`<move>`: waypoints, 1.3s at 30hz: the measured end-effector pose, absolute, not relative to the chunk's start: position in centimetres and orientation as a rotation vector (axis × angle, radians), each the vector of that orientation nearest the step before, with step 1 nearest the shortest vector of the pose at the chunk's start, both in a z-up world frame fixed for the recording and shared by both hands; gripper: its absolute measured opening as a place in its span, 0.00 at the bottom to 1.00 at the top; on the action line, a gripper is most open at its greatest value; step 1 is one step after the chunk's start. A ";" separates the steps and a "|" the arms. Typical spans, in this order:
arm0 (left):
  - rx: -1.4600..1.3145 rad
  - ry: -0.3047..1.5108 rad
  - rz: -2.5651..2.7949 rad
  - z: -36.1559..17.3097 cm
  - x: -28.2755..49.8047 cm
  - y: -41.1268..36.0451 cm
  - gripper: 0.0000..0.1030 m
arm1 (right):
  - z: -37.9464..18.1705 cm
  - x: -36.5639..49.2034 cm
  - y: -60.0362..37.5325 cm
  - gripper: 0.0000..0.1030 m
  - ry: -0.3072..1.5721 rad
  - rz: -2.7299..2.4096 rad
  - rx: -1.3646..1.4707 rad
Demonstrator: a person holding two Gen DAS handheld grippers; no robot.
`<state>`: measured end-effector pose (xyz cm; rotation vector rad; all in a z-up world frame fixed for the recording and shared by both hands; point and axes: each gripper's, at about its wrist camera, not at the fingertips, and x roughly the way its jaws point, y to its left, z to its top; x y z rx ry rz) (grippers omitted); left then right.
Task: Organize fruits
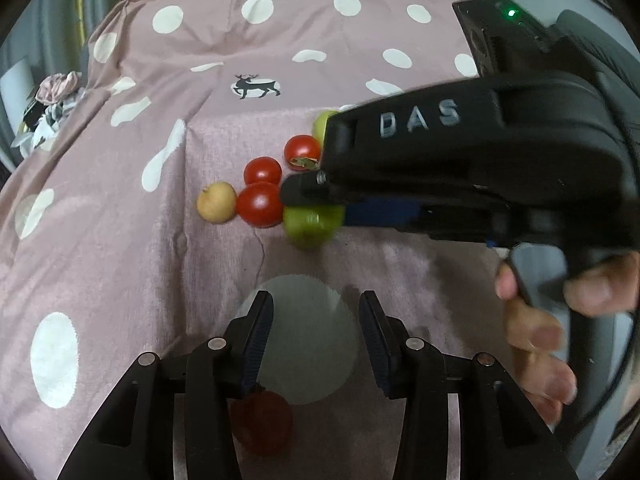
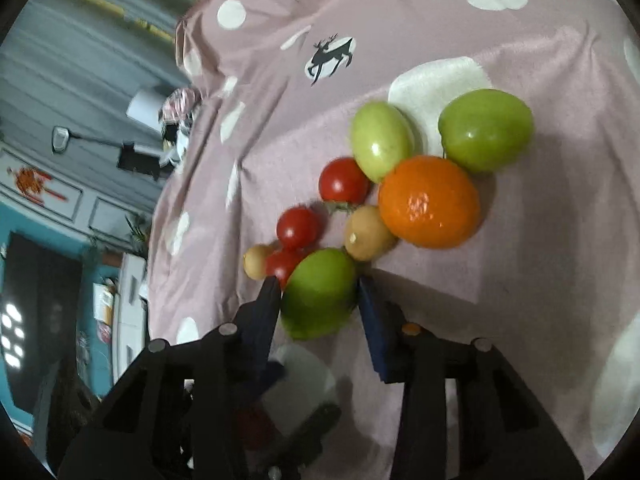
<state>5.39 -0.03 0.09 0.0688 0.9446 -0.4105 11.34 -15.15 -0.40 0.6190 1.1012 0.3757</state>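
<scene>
Fruits lie on a pink dotted cloth (image 1: 120, 208). My right gripper (image 2: 318, 286) is shut on a green apple (image 2: 320, 292); the left wrist view shows the same apple (image 1: 312, 226) under the right gripper's body (image 1: 460, 168). Around it lie three red tomatoes (image 2: 298, 226), a small tan fruit (image 2: 256, 262), another tan fruit (image 2: 366, 234), an orange (image 2: 430, 202) and two more green apples (image 2: 486, 130). My left gripper (image 1: 316, 312) is open and empty above the cloth, with a red tomato (image 1: 264, 424) below between its arms.
The cloth has a deer print (image 1: 256, 86) behind the fruits. A bundle of clothes (image 1: 52, 104) lies at the far left. A hand (image 1: 560, 320) holds the right gripper's handle. Shelves and furniture (image 2: 120, 312) stand left of the bed.
</scene>
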 end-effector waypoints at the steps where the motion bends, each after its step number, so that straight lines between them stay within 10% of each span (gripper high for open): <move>1: 0.067 0.944 -0.412 0.1 5.4 0.0 0.43 | -0.5 11.3 -15.4 0.39 1.098 0.379 0.639; 39: 0.018 0.802 -0.483 1.6 2.8 -1.1 0.37 | 0.7 6.0 -15.5 0.37 1.128 0.492 0.615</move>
